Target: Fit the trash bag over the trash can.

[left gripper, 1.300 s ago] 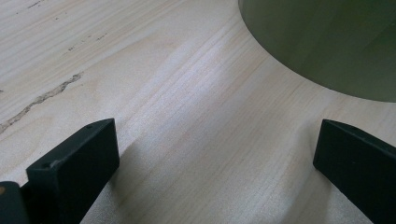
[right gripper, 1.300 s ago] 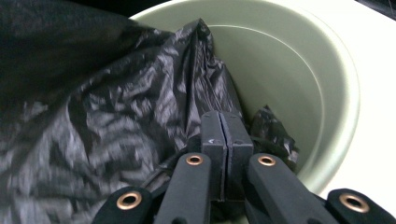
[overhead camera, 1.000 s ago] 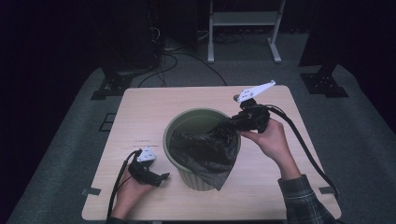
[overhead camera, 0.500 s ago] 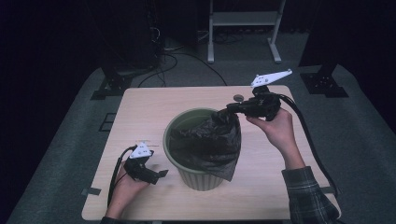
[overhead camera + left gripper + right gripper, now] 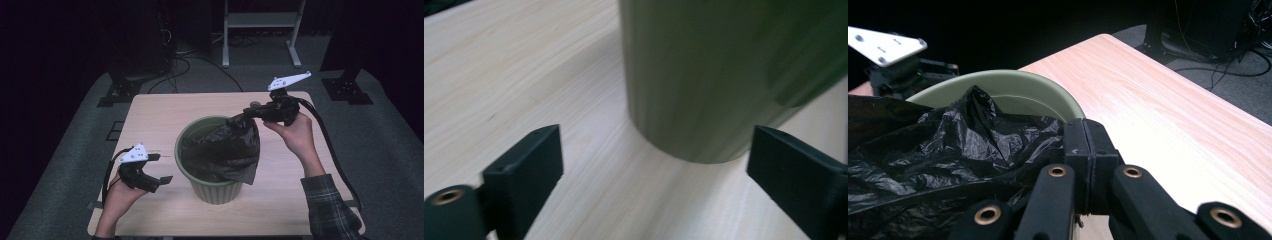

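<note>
The biggest risk, as I judge it, lies with the green bin point(image 5: 210, 165): it stands free on the table point(image 5: 150, 115), and a pull on the liner from the right gripper point(image 5: 250, 111) could tip or drag it, since the left gripper point(image 5: 161, 169) is not steadying it. That gripper's jaws stand wide apart with nothing between them, having just closed a little; the bin wall point(image 5: 724, 75) rises just beyond its fingertips, not touching them. Next, the black plastic bag point(image 5: 225, 147) could slip or tear, because the right gripper's jaws are clamped together on only a small pinch of film point(image 5: 1048, 135). A lesser risk is that the bag drops back in crumpled, its mouth not spread around the rim. The bag itself is thin, glossy and heavily creased; it hangs down and to the left from the right fingertips, part inside the bin, part draped over the near rim and down the outside wall.
</note>
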Tool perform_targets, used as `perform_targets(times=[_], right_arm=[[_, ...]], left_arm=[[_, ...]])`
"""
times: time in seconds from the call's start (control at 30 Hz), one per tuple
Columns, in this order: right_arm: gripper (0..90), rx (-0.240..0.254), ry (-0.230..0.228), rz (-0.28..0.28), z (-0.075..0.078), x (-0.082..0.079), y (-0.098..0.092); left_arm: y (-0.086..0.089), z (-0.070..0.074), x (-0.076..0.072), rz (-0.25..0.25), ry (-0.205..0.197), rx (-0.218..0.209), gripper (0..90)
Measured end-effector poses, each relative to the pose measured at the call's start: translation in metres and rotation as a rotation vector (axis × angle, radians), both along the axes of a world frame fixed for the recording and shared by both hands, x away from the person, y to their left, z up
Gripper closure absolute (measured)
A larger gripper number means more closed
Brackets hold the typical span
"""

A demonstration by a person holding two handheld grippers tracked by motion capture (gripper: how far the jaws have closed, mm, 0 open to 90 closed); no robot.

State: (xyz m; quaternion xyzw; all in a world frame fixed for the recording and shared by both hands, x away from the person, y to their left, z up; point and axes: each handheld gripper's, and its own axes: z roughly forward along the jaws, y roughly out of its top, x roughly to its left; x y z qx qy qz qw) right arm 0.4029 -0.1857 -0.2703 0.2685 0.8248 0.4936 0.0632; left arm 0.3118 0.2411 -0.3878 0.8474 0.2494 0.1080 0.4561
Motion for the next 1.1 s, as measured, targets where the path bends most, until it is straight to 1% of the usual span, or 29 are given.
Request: perform_targets(times=[0.17, 0.23, 0.33, 0.37, 0.4, 0.5, 0.57, 0.67, 0.8, 0.93, 1.1], right_arm=[[89.4, 0.000, 0.001, 0.000, 0.000, 0.000, 0.000], [89.4, 0.000, 0.002, -0.001, -0.001, 0.001, 0.001], [89.4, -0.002, 0.004, 0.000, -0.001, 0.001, 0.001], [89.4, -0.005, 0.004, 0.000, -0.001, 0.002, 0.001], [89.4, -0.006, 0.005, 0.000, -0.001, 0.002, 0.001], [89.4, -0.007, 0.009, 0.000, -0.002, 0.003, 0.001], [89.4, -0.008, 0.009, 0.000, -0.002, 0.004, 0.002], [89.4, -0.012, 0.010, 0.001, -0.002, 0.005, 0.004], [89.4, -0.018, 0.008, 0.007, -0.001, 0.006, 0.009], [89.4, -0.018, 0.014, 0.009, -0.002, 0.008, 0.013], [89.4, -0.022, 0.017, 0.013, -0.003, 0.011, 0.016]], left_arm=[[-0.001, 0.022, -0.005, -0.057, -0.016, -0.035, 19.0], [-0.003, 0.029, -0.007, -0.070, -0.029, -0.049, 21.3], [-0.009, 0.040, -0.009, -0.088, -0.047, -0.062, 24.4], [-0.011, 0.044, -0.009, -0.102, -0.052, -0.066, 27.3], [-0.013, 0.050, -0.010, -0.114, -0.063, -0.072, 28.9], [-0.020, 0.062, -0.010, -0.155, -0.074, -0.090, 33.2], [-0.027, 0.071, -0.010, -0.176, -0.088, -0.086, 33.9], [-0.035, 0.083, -0.011, -0.209, -0.103, -0.096, 35.0], [-0.047, 0.095, -0.014, -0.254, -0.125, -0.093, 36.0], [-0.058, 0.103, -0.015, -0.284, -0.139, -0.100, 36.3], [-0.079, 0.110, -0.014, -0.331, -0.151, -0.100, 36.6]])
